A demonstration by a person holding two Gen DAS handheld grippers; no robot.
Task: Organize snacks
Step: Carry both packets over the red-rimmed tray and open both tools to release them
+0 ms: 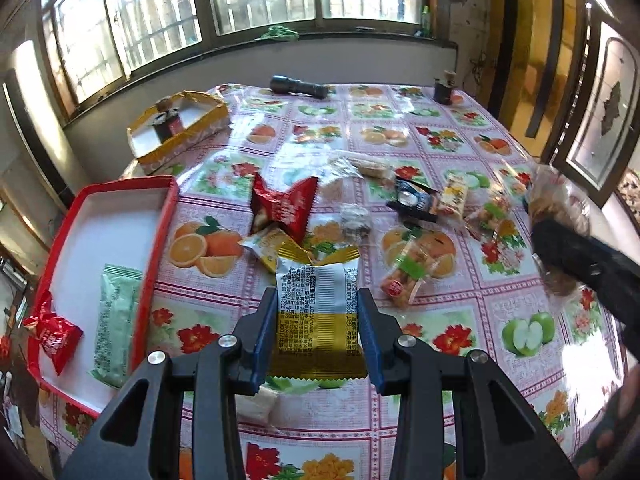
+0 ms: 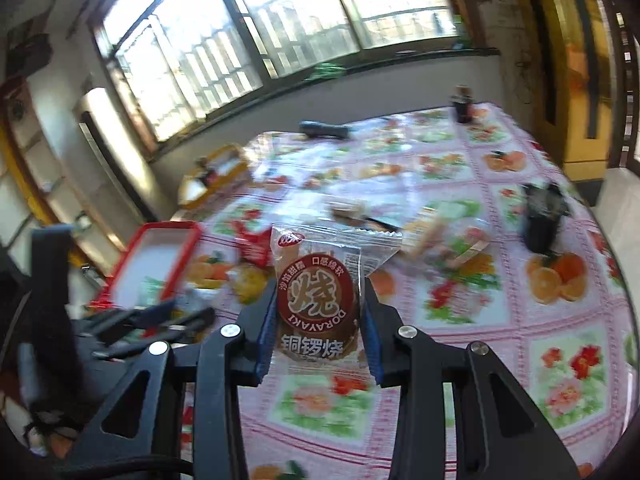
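Two trays are set at the table's [image 1: 460, 160] left edge, the red tray [image 1: 120, 208] already partly filled, presumably as the sorting destination. A yellow-and-white packet [image 1: 316, 304] is clamped in the left gripper [image 1: 318, 320], while a dorayaki pack [image 2: 318, 300] is gripped, seemingly lifted, by the right gripper [image 2: 318, 328].

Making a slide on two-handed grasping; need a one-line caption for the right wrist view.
Right gripper grips a dorayaki packet above the fruit-print tablecloth, red tray to its left.

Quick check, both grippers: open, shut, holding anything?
Left gripper: shut on the white-and-gold snack packet.
Right gripper: shut on the dorayaki packet.
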